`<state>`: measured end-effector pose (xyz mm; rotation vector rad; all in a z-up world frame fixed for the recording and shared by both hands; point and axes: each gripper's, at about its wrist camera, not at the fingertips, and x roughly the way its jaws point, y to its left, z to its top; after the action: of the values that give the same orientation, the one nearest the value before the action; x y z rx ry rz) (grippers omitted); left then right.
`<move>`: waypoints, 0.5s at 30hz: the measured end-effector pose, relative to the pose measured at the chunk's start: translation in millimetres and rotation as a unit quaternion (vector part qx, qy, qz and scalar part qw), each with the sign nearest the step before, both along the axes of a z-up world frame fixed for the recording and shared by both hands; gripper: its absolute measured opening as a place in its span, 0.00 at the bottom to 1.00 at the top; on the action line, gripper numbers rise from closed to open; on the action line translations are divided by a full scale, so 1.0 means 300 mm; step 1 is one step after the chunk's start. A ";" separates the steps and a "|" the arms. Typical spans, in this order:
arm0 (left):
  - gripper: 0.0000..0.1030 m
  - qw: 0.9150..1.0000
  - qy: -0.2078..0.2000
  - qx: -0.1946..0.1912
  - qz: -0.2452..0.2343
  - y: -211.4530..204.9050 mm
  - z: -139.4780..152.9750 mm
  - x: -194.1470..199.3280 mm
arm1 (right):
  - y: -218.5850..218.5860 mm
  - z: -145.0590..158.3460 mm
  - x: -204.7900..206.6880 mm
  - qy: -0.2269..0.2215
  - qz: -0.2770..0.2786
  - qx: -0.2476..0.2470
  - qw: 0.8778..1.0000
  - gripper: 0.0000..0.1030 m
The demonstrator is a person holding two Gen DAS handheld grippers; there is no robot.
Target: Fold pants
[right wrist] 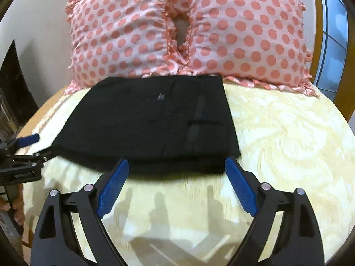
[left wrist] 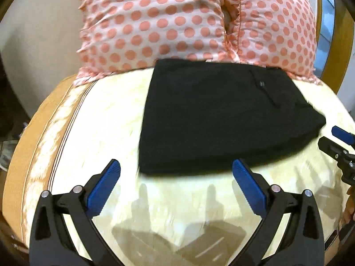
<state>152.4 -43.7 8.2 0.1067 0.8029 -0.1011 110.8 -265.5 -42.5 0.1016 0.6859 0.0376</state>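
Observation:
The black pants (left wrist: 213, 115) lie folded into a flat rectangle on the yellow bedspread (left wrist: 106, 137), their far edge against the pillows. They also show in the right wrist view (right wrist: 150, 124). My left gripper (left wrist: 176, 166) is open and empty, just short of the pants' near edge. My right gripper (right wrist: 177, 166) is open and empty, at the near edge of the fold. The right gripper also shows at the right edge of the left wrist view (left wrist: 339, 141). The left gripper shows at the left edge of the right wrist view (right wrist: 28, 148).
Two pink polka-dot pillows (left wrist: 155, 24) lean at the head of the bed, also in the right wrist view (right wrist: 244, 35). A wooden bed frame (left wrist: 13, 161) runs along the left. A window (right wrist: 332, 44) is at the right.

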 end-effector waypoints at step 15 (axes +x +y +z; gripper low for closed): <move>0.98 0.999 0.008 0.005 0.034 0.042 -0.094 -0.181 | 0.109 -0.111 -0.075 0.031 0.011 0.002 0.999 0.88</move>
<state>98.0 -31.1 -20.1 0.0882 0.8225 -0.0336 88.2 -232.7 -75.7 0.0984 0.7481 0.0570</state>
